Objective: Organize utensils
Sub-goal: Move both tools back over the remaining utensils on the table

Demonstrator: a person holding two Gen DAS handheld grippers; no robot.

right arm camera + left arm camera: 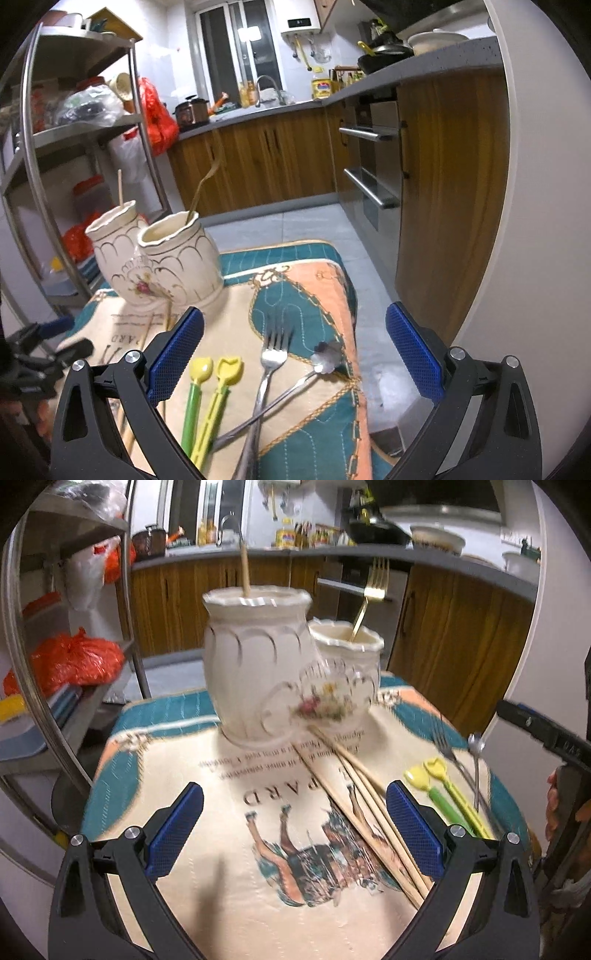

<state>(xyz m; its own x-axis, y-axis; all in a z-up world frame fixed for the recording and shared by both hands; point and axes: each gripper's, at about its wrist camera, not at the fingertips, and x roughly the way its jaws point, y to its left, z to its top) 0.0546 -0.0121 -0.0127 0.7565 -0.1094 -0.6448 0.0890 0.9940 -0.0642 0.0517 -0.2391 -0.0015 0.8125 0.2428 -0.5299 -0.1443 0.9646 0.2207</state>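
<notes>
Sorting is part done: one wooden chopstick (pixel 244 568) stands in the tall cream ceramic jar (pixel 255 672), a gold fork (pixel 371 594) in the shorter cream jar (pixel 345 650). My left gripper (pixel 294 825) and right gripper (pixel 294 349) both hang wide and empty. I judge the next pick to be the loose wooden chopsticks (pixel 364 812) on the printed cloth (pixel 207 812); they run diagonally, far ends toward the jars, so my left jaws must straddle them crosswise.

Right gripper (pixel 294 347) hangs wide open over the tabletop (pixel 325 288), empty. Below it a steel fork (pixel 271 363) crosses a flower-bowl spoon (pixel 321 360); two yellow scoops (pixel 216 369) lie just left. Twin ceramic jars (pixel 162 254) hold what looks like a gold fork (pixel 203 188).
</notes>
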